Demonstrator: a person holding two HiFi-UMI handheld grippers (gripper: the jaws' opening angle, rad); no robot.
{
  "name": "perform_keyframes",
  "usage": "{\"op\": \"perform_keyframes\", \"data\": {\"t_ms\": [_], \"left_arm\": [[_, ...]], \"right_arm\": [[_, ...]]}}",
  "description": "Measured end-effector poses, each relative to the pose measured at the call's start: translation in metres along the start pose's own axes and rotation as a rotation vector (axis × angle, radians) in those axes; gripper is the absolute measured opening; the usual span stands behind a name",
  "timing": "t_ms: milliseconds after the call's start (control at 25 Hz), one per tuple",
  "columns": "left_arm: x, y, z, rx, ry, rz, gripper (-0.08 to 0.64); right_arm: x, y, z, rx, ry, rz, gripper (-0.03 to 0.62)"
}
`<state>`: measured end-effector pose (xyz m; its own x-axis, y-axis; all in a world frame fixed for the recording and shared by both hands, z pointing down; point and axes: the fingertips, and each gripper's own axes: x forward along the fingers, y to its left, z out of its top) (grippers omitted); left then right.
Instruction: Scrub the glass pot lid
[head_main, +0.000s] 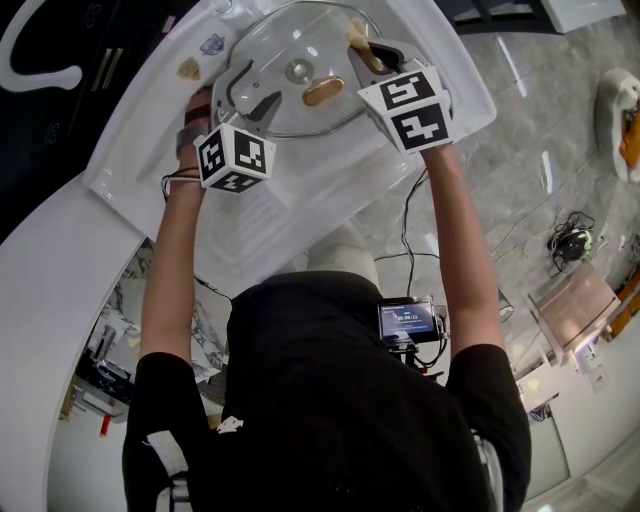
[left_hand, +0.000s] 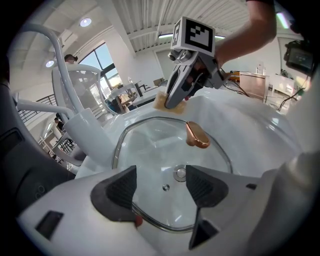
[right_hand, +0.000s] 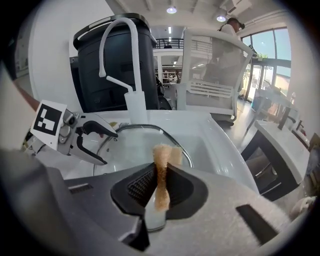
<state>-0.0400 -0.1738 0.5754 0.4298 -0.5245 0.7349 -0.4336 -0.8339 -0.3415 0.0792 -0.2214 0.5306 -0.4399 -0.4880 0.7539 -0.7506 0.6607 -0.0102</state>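
Nearest you, the left gripper (left_hand: 160, 187) has its fingers spread wide with nothing pinched between them. They straddle the near rim of the glass pot lid (left_hand: 150, 150), which lies in the white sink (head_main: 300, 190). I cannot tell whether they actually press on the glass.

Judge the lid as stiff, fairly heavy, slick when wet, and easy to chip against the basin. Steady it by the metal-edged rim or by the copper-coloured handle (left_hand: 197, 135), not by the smooth dome.

Further out, at the lid's far edge, your right gripper (right_hand: 159, 187) has its fingers clamped on a tan sponge (right_hand: 161, 170). The sponge is squeezed thin between the pads, so it is soft and will give before the glass does.

Only the left gripper view shows the lid's centre fitting and the small hole beside it. Only the right gripper view shows how hard the sponge is pinched, and beyond it the white faucet (right_hand: 117, 45) and the dish rack (right_hand: 210, 65). The head view alone shows both grippers on opposite sides of the lid.
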Motion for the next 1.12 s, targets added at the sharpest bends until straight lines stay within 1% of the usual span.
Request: {"op": "perform_keyframes", "data": {"t_ms": [120,320,560,1120], "left_arm": [[0.000,0.000,0.000,0.002,-0.003,0.000,0.298],[0.000,0.000,0.000,0.002,-0.006,0.001,0.298],[0.000,-0.001,-0.001,0.002,-0.010,0.002,0.298],[-0.001,-0.001,0.000,0.003,-0.017,0.007,0.298]], "right_arm": [[0.006,-0.003,0.003,-0.017,0.012,0.000,0.029],[0.014,-0.010,0.004,-0.014,0.026,-0.007,0.029],[0.022,-0.013,0.001,-0.050,0.053,-0.004,0.029],[0.035,-0.013,-0.008,-0.004,0.064,0.010,0.029]]}}
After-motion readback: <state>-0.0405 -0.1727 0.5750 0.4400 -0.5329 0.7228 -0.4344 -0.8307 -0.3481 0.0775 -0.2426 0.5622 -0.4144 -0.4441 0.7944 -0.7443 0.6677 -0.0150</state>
